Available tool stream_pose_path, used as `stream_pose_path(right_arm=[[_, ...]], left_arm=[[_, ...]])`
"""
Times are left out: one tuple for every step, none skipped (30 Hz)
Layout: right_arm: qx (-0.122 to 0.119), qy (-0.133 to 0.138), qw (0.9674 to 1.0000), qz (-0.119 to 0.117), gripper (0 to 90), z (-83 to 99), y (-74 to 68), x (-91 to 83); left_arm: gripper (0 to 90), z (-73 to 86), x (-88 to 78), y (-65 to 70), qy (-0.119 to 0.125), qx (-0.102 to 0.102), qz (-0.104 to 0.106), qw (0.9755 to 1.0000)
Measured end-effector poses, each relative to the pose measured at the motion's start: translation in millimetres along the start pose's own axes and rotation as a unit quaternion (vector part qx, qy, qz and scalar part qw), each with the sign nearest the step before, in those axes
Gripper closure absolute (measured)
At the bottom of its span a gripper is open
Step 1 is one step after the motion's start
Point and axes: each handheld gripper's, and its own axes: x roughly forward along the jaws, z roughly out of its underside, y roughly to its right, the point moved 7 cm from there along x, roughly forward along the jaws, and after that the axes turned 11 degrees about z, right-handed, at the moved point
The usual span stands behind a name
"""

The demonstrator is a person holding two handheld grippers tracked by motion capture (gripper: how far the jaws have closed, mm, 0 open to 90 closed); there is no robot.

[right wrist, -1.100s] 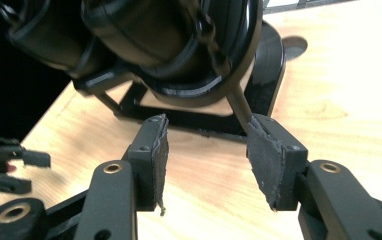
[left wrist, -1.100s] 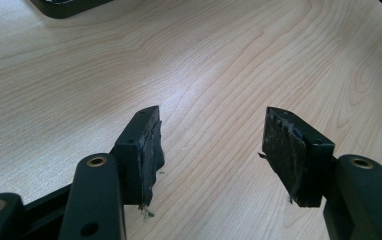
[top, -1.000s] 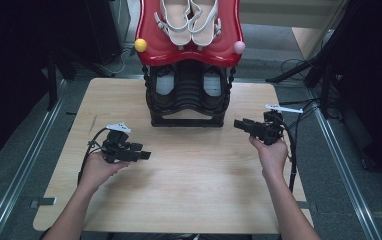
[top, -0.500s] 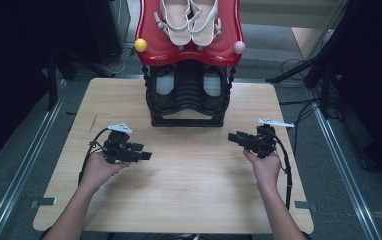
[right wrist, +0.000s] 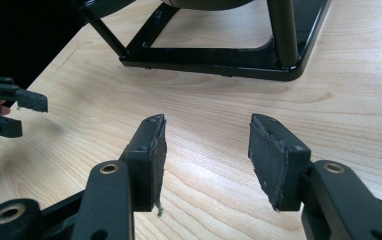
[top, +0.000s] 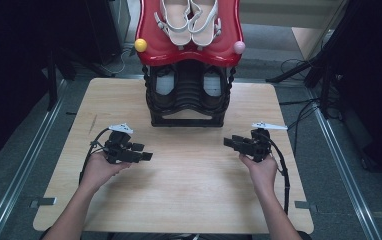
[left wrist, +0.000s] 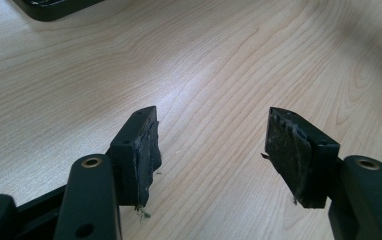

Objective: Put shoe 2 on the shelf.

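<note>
Wooden table [top: 189, 200] with a black shoe rack [top: 188, 100].
Left gripper [top: 146, 156] and right gripper [top: 227, 142] rest apart, jaws spread, empty; the right's just widened.

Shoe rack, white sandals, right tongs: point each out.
Shoe rack [top: 187, 121]: high view, black base bar at the front.
White sandals [top: 188, 20]: high view, where the pair meets on the red top shelf.
Right tongs [right wrist: 206, 150]: right gripper view, midway between the open fingertips.
</note>
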Motion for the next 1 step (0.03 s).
stream_pose_path(right_arm=[[0.000,0.000,1.0000,-0.001,50.2,-0.2,-0.6,-0.7]], left_arm=[[38.0,0.4,0.6,0.0,-0.003,0.002,-0.002,1.0000]])
